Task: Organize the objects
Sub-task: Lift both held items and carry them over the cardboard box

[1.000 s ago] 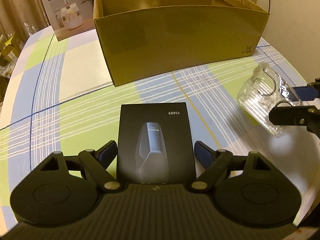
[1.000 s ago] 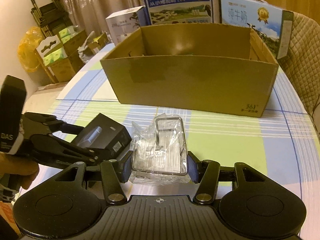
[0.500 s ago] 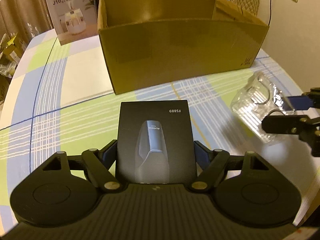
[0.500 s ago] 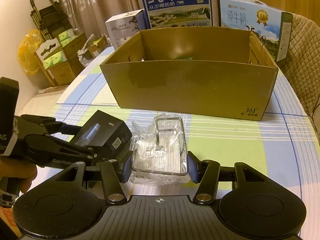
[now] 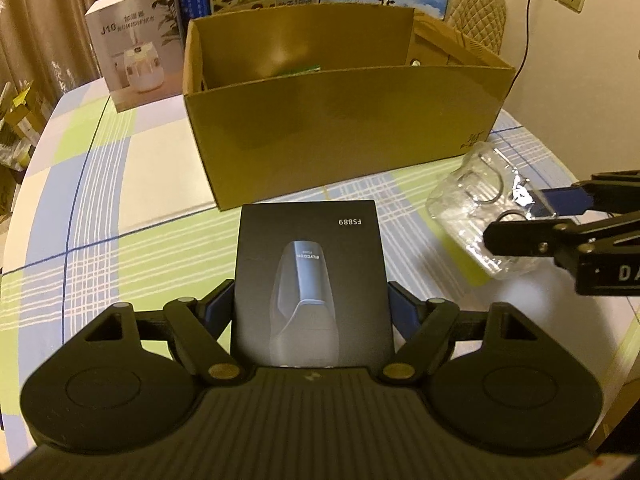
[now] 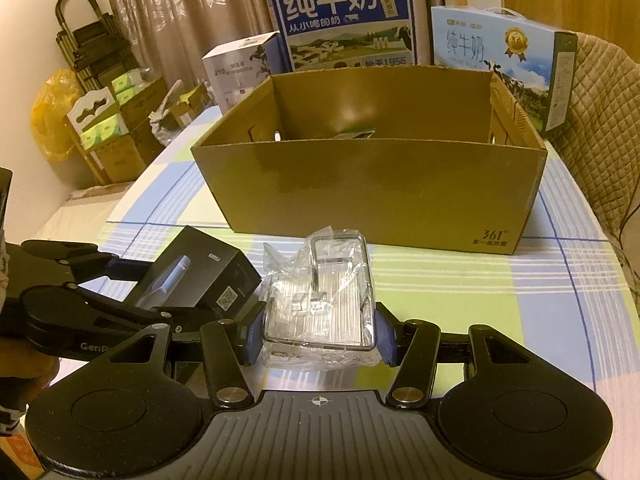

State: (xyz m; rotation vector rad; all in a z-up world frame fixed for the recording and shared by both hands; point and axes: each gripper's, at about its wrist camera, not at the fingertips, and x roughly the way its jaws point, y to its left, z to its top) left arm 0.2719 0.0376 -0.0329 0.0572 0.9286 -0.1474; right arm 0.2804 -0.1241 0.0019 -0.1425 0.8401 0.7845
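Note:
My left gripper (image 5: 310, 312) is shut on a black shaver box (image 5: 310, 276) marked FS889 and holds it above the table, in front of the open cardboard box (image 5: 340, 120). My right gripper (image 6: 320, 336) is shut on a clear plastic case in crinkled wrap (image 6: 320, 300), also lifted. In the right wrist view the black box (image 6: 200, 276) and left gripper (image 6: 96, 300) sit to the left. In the left wrist view the clear case (image 5: 476, 216) and right gripper (image 5: 540, 224) are at the right. Something green lies inside the cardboard box (image 6: 360, 184).
A checked tablecloth (image 5: 120, 208) covers the round table. A white humidifier box (image 5: 132, 60) stands at the back left. Two milk cartons (image 6: 344, 24) (image 6: 500, 64) stand behind the cardboard box. A quilted chair (image 6: 600, 120) is at the right, shelves with goods (image 6: 100, 100) at the left.
Both grippers have risen and moved nearer the cardboard box with their loads; more of the box's inside now shows. Both grips are unchanged.

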